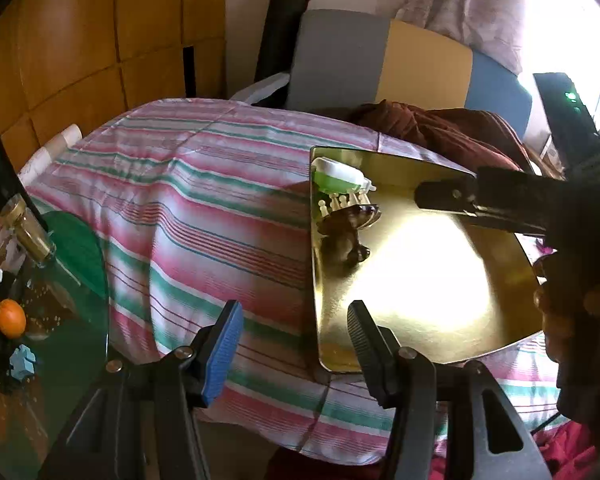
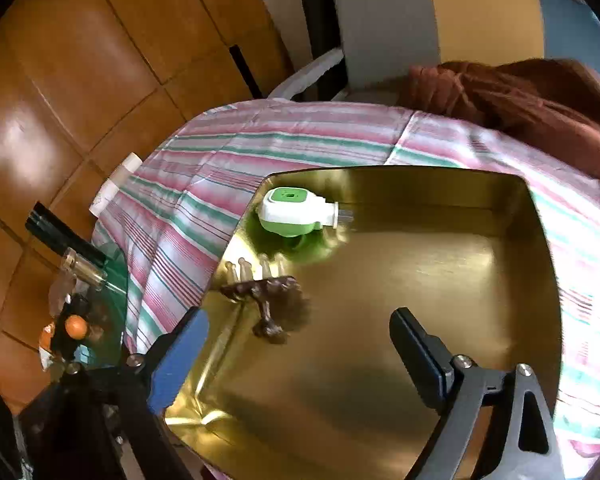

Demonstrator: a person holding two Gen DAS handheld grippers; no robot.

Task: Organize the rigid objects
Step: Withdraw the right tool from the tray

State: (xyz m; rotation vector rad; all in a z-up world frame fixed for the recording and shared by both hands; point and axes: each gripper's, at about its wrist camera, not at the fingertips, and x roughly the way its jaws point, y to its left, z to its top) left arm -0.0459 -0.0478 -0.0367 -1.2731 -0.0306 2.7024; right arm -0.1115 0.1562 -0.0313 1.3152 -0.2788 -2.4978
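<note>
The brown hairbrush (image 2: 268, 300) is lying in the gold tray (image 2: 440, 264), left of centre in the right wrist view, its pale bristle pegs pointing toward the tray's left wall. Just above it the green-and-white plug-in device (image 2: 292, 212) is resting in the tray's upper-left corner, close to the brush, though whether they touch is hard to tell. Both are sitting tucked against one side — likely so that the rest of the tray stays free for more things.

The tray is sitting on a striped cloth (image 1: 204, 184) covering the surface beneath. At the lower left of the left wrist view, a glass counter (image 1: 80, 280) is carrying an orange ball (image 1: 10, 317) and a light blue piece (image 1: 22, 362), probably waiting to be sorted.

The right claw (image 2: 300, 356) is hovering over the tray, angled downward, its jaws standing wide apart with nothing between them and the brush just beyond its tips. The left claw (image 1: 296, 348) is pointing down at the tray's near corner — jaws partly apart, empty.
</note>
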